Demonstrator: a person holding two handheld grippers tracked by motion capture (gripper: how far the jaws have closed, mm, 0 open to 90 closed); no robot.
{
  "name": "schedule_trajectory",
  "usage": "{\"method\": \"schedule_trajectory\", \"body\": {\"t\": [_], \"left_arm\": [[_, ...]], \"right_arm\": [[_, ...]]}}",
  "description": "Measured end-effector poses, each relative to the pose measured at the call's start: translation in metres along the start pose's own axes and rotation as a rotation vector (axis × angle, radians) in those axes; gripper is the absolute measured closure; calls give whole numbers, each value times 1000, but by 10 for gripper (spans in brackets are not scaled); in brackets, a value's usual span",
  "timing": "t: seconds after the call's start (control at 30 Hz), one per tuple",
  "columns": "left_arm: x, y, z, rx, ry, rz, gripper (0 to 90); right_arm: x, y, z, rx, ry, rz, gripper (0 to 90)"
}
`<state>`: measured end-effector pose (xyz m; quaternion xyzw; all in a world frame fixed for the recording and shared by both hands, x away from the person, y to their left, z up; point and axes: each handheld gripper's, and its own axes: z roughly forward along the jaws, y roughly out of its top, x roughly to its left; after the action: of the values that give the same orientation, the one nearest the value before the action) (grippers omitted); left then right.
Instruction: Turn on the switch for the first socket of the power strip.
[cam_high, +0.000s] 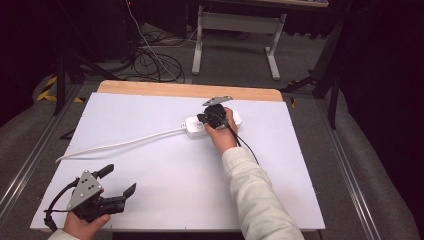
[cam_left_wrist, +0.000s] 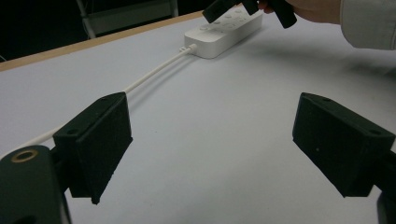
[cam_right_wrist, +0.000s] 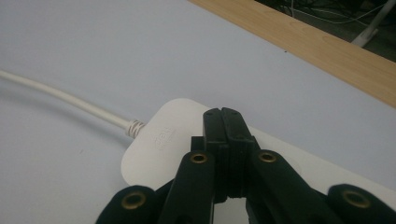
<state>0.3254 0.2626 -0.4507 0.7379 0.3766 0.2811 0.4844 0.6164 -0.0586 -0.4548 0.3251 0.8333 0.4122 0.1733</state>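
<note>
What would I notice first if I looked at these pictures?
Probably the white power strip near the far middle of the table, with its white cord trailing off to the left. The right gripper sits over it with its jaws pressed together. The left gripper waits at the near left corner, jaws wide apart and holding nothing.

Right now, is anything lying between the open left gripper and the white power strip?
Nothing solid blocks it. Between the left gripper and the power strip there is bare table, with the strip's white cord trailing alongside. The right gripper sits shut over the strip.
</note>
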Motion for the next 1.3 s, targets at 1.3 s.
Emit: {"method": "schedule_trajectory", "body": {"t": [1.3], "left_arm": [[0,0,1,3,-10,-3,126]], "right_arm": [[5,-5,13,-17,-50,20,900]]}}
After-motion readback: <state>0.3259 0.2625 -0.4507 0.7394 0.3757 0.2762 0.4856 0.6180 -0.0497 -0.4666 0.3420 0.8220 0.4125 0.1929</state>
